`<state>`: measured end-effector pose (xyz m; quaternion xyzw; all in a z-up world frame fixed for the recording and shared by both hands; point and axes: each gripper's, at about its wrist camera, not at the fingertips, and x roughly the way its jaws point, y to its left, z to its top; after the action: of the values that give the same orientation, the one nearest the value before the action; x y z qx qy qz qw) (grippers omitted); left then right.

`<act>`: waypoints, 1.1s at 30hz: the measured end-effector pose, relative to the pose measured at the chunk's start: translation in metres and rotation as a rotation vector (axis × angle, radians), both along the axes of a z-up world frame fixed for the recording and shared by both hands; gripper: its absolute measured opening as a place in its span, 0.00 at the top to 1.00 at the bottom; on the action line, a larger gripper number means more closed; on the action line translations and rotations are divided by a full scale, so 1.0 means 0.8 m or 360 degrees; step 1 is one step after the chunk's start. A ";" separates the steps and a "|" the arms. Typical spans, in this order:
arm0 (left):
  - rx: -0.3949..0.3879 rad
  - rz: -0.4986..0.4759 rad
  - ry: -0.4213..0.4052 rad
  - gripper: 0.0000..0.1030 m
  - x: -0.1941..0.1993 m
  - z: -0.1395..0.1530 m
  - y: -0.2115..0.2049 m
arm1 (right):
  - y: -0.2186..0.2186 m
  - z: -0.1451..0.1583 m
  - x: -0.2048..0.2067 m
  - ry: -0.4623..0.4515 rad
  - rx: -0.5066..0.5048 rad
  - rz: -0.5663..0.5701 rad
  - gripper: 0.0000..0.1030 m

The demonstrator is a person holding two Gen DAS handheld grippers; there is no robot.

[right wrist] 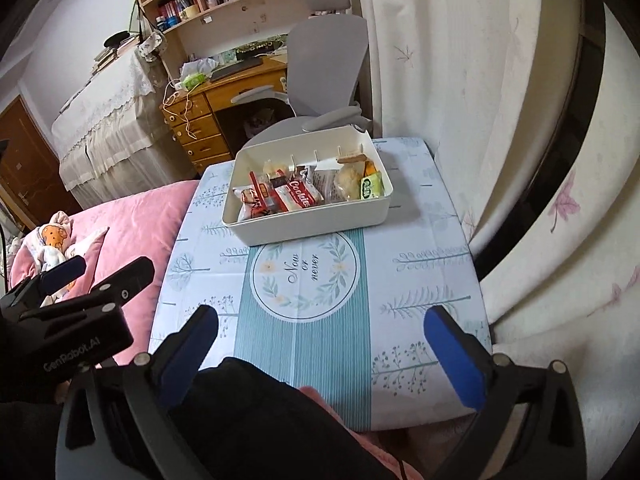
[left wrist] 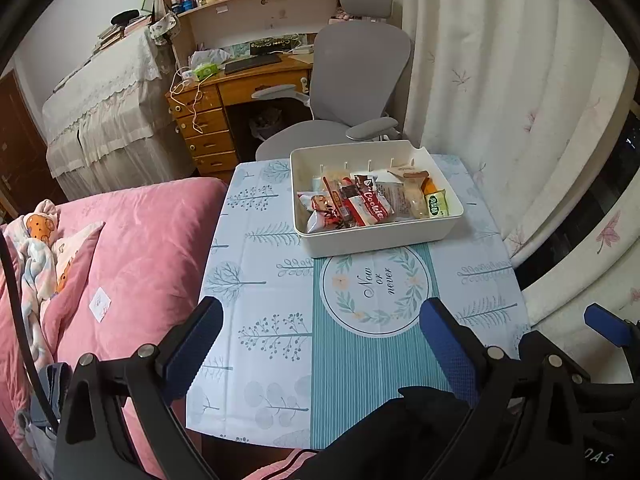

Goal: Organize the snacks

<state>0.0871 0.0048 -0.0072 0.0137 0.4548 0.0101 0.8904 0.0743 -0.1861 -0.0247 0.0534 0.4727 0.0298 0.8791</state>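
Snacks: wrapped packets (left wrist: 362, 204) piled in the cream plastic bin (left wrist: 384, 236), a "Cookie" pack on top.
Bin: at the far end of the tree-print tablecloth (left wrist: 260, 280), beyond its "Now or never" wreath.
Left gripper (left wrist: 320, 340): jaws spread wide, nothing between them.
Right gripper (right wrist: 324, 344): likewise wide apart, holding nothing, short of the bin.

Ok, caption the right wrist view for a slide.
Right gripper open and empty above the tablecloth, facing a white bin filled with snacks.
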 end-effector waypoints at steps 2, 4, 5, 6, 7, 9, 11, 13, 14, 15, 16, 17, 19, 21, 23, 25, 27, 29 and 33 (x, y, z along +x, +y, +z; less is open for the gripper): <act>-0.0003 -0.0008 0.0005 0.05 -0.001 -0.001 0.000 | 0.001 0.000 -0.002 0.0004 -0.0004 -0.0004 0.00; -0.0002 -0.0015 0.0008 0.05 -0.001 -0.002 -0.002 | 0.002 -0.001 -0.004 0.0008 -0.0010 -0.0007 0.00; -0.0002 -0.0019 0.0010 0.05 -0.002 -0.002 -0.002 | 0.002 -0.001 -0.005 0.0010 -0.0011 -0.0011 0.00; -0.0004 -0.0024 0.0012 0.05 -0.002 -0.003 -0.002 | 0.001 -0.002 -0.005 0.0011 -0.0012 -0.0015 0.00; -0.0006 -0.0027 0.0014 0.05 -0.002 -0.003 -0.002 | 0.001 -0.002 -0.005 0.0014 -0.0012 -0.0019 0.00; -0.0018 -0.0037 0.0024 0.05 -0.001 -0.005 -0.003 | 0.002 -0.003 -0.006 0.0021 -0.0013 -0.0024 0.00; -0.0022 -0.0040 0.0030 0.05 0.000 -0.006 -0.003 | 0.002 -0.005 -0.006 0.0032 -0.0014 -0.0027 0.00; -0.0024 -0.0045 0.0032 0.05 0.000 -0.006 -0.003 | 0.002 -0.007 -0.006 0.0043 -0.0015 -0.0032 0.00; -0.0025 -0.0044 0.0032 0.05 0.000 -0.007 -0.004 | 0.001 -0.007 -0.006 0.0047 -0.0014 -0.0035 0.00; -0.0026 -0.0043 0.0033 0.05 0.000 -0.007 -0.004 | 0.000 -0.008 -0.006 0.0050 -0.0015 -0.0039 0.00; -0.0027 -0.0044 0.0034 0.05 0.000 -0.007 -0.004 | 0.000 -0.008 -0.006 0.0051 -0.0015 -0.0040 0.00; -0.0027 -0.0046 0.0035 0.05 0.000 -0.008 -0.005 | 0.000 -0.009 -0.005 0.0053 -0.0017 -0.0041 0.00; -0.0027 -0.0048 0.0039 0.05 0.000 -0.008 -0.006 | 0.000 -0.009 -0.006 0.0056 -0.0019 -0.0041 0.00; -0.0030 -0.0048 0.0044 0.05 0.001 -0.009 -0.007 | 0.000 -0.009 -0.006 0.0061 -0.0019 -0.0041 0.00; -0.0031 -0.0049 0.0053 0.05 0.002 -0.011 -0.007 | -0.001 -0.011 -0.005 0.0071 -0.0020 -0.0041 0.00; -0.0032 -0.0047 0.0065 0.05 0.004 -0.013 -0.006 | -0.002 -0.012 -0.003 0.0080 -0.0020 -0.0039 0.00; -0.0030 -0.0042 0.0070 0.05 0.006 -0.014 -0.006 | -0.002 -0.013 -0.002 0.0088 -0.0019 -0.0036 0.00; -0.0030 -0.0033 0.0075 0.05 0.007 -0.014 -0.007 | -0.004 -0.015 0.000 0.0095 -0.0016 -0.0030 0.00; -0.0029 -0.0023 0.0099 0.05 0.011 -0.018 -0.008 | -0.006 -0.016 0.003 0.0107 -0.0012 -0.0028 0.00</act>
<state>0.0960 -0.0013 -0.0213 0.0092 0.4823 -0.0009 0.8760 0.0767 -0.1906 -0.0376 0.0552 0.5015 0.0184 0.8632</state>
